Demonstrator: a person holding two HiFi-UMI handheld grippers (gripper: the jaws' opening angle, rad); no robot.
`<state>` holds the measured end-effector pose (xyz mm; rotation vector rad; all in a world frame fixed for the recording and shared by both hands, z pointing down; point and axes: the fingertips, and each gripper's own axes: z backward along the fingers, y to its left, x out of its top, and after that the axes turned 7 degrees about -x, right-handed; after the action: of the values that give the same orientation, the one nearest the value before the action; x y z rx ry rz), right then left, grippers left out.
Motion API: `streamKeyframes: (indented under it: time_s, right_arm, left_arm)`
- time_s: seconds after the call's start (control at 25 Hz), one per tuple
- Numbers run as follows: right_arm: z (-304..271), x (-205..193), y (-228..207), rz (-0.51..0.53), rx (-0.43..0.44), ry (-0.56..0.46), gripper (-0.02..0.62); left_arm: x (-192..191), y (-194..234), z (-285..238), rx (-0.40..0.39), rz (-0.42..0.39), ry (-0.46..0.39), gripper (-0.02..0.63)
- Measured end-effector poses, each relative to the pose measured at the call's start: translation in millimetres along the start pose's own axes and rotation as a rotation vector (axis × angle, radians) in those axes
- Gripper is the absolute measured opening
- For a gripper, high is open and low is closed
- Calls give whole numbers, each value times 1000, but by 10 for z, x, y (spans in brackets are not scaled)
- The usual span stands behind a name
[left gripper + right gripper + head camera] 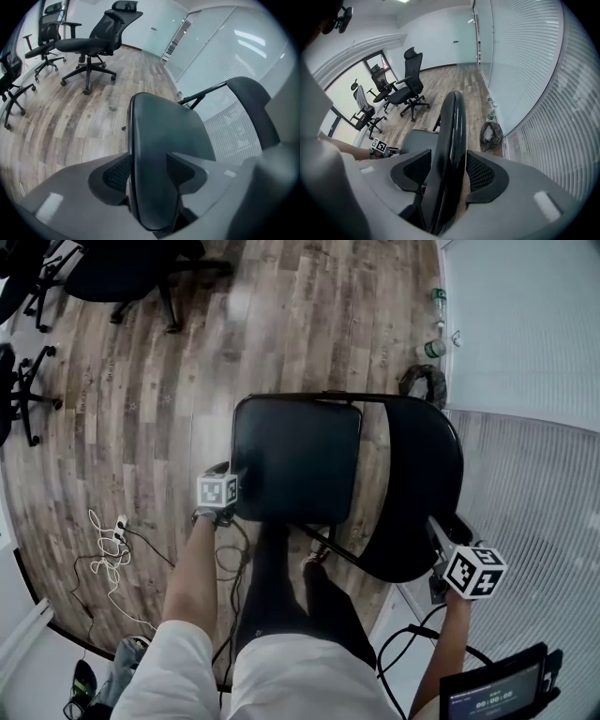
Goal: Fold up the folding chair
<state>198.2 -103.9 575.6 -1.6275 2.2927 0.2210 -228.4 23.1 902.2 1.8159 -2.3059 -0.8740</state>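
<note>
The folding chair [356, 474] is right under me on the wood-plank floor [141, 427], pushed up next to a wall of ribbed white blinds [534, 484]. It's all black: a flat padded seat [295, 460], squarish with rounded corners and a matte finish, a thin tube frame, and a smooth, curved, slightly glossy backrest [422, 488]. The left gripper [232, 510] has its jaws spread wide over the near left edge of the seat. Its mesh-textured pads look like they sit alongside the padding rather than squeeze it, though that view is cramped. The right gripper [434, 527] is clamped on the backrest's rim, pads tight against both faces. Further out are mesh-backed office chairs [122, 273], a tangle of white cable [108, 549] and a crumpled dark bag [424, 382].
</note>
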Motion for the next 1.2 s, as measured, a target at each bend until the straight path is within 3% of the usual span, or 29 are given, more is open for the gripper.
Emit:
streamKeyframes:
  time_s: [0.24, 0.52, 0.68, 0.88, 1.2]
  right_arm:
    - [-32, -76, 7, -11, -2, 22, 231]
    - [-46, -246, -1, -90, 41, 30, 206]
    - [-79, -219, 39, -53, 51, 14, 201]
    - [-142, -132, 80, -36, 67, -10, 199]
    - [-129, -126, 109, -13, 88, 0, 178]
  left_arm:
    - [46, 146, -126, -26, 13, 12, 248]
    - [7, 178, -270, -119, 26, 7, 290]
    - [21, 186, -294, -202, -5, 26, 298]
    - [30, 157, -331, -321, 17, 77, 295]
    - [-15, 124, -373, -475, 138, 92, 311]
